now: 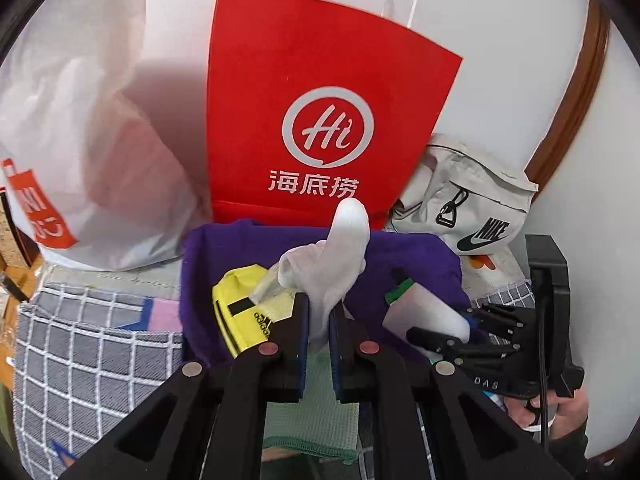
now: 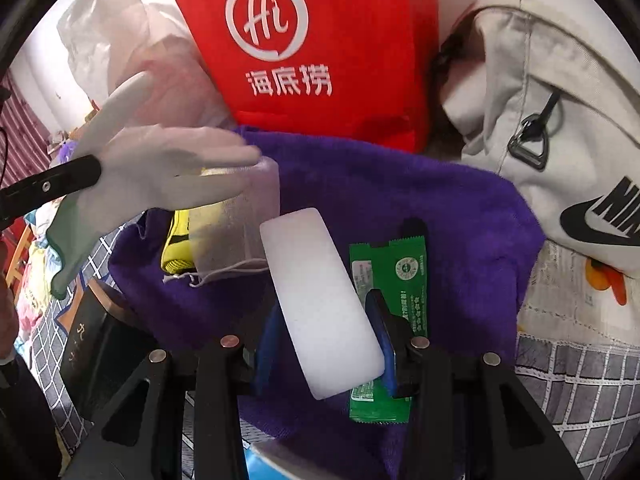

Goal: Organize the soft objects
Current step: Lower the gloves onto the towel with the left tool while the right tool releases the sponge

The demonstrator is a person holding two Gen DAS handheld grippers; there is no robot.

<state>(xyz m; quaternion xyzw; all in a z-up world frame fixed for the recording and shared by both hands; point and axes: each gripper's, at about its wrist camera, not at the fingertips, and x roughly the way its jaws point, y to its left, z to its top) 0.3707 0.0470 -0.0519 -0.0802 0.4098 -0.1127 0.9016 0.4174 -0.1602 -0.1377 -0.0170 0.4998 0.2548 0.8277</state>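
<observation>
From the left wrist, the left tool (image 1: 319,328) has its jaws drawn in on the cuff of a white glove (image 1: 334,256), which rises limp above a purple towel (image 1: 404,256). On the towel, left of the glove, lie a yellow Adidas item (image 1: 240,312) and a sheer mesh pouch (image 1: 272,286). At the towel's right edge the right tool (image 1: 456,334) comes in sideways, gripping a white foam block (image 1: 424,314). Behind the towel a red paper bag (image 1: 320,120) stands against a pale wall, with a white plastic bag (image 1: 92,152) to its left and a beige Nike bag (image 1: 472,204) to its right. Only this view shows a green cloth (image 1: 316,412) under the left tool, on the near side of the towel.

From the right wrist, the right tool (image 2: 320,344) pinches the foam block (image 2: 320,304) between blue pads — above the purple towel (image 2: 400,208). A green snack packet (image 2: 390,300), barely seen from the other side, lies on the towel just right of the block. The glove (image 2: 160,176) hangs at the towel's left, over the mesh pouch (image 2: 236,224) and the yellow item (image 2: 178,244).

The towel rests on a grey checked sheet (image 2: 580,392), patterned bedding rather than a worktop.
</observation>
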